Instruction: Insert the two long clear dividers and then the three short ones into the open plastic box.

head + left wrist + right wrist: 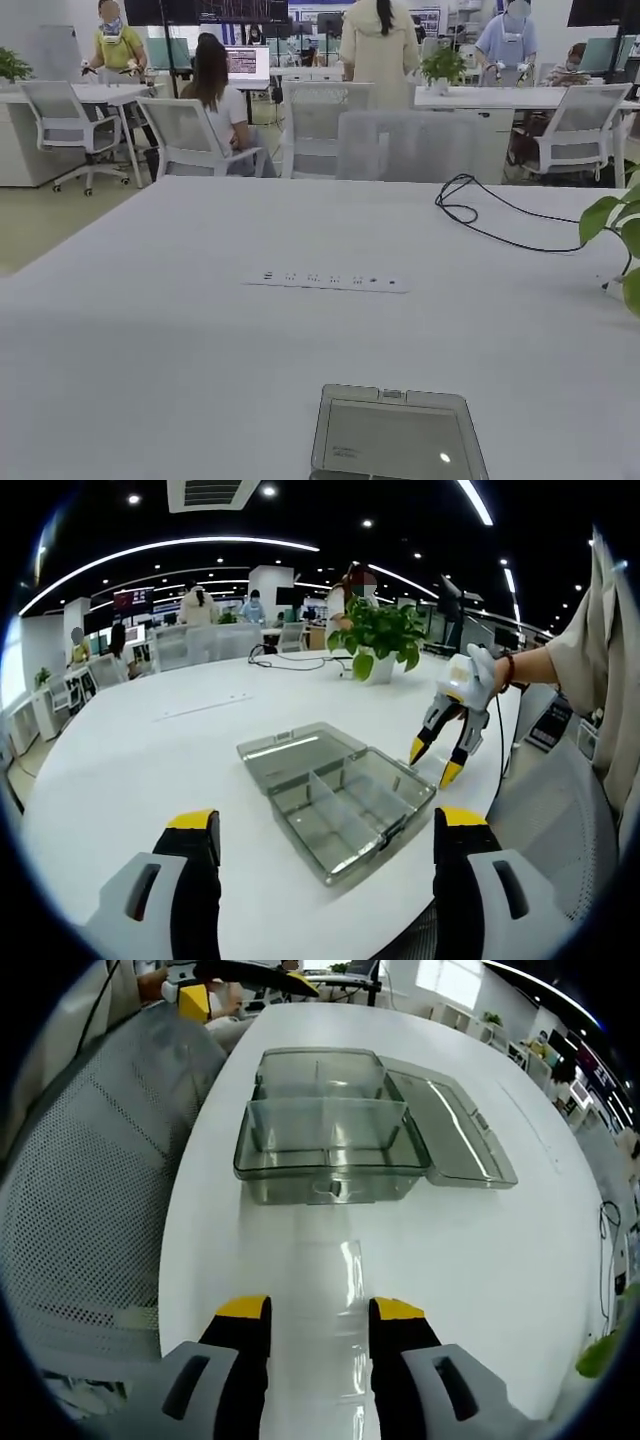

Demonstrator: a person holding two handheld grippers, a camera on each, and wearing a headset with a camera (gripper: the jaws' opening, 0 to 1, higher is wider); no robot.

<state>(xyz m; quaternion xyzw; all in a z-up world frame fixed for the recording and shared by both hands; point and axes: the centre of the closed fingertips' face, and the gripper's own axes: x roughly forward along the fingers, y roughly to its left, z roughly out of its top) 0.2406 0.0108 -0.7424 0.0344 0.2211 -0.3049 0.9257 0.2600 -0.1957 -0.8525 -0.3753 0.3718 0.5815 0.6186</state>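
1. Low in the left gripper view, the left tool is holding its jaws wide apart, pointing toward the open box.
2. Just beside the box, the right tool is hovering with jaws parted; a clear divider is showing between them, narrower than the gap.
3. The box is sitting near the table edge, its lid lying flat beside it, other dividers standing inside.

The left gripper points forward with its jaws wide apart, while the right gripper, beyond a bare forearm, angles downward with its jaws closer together.
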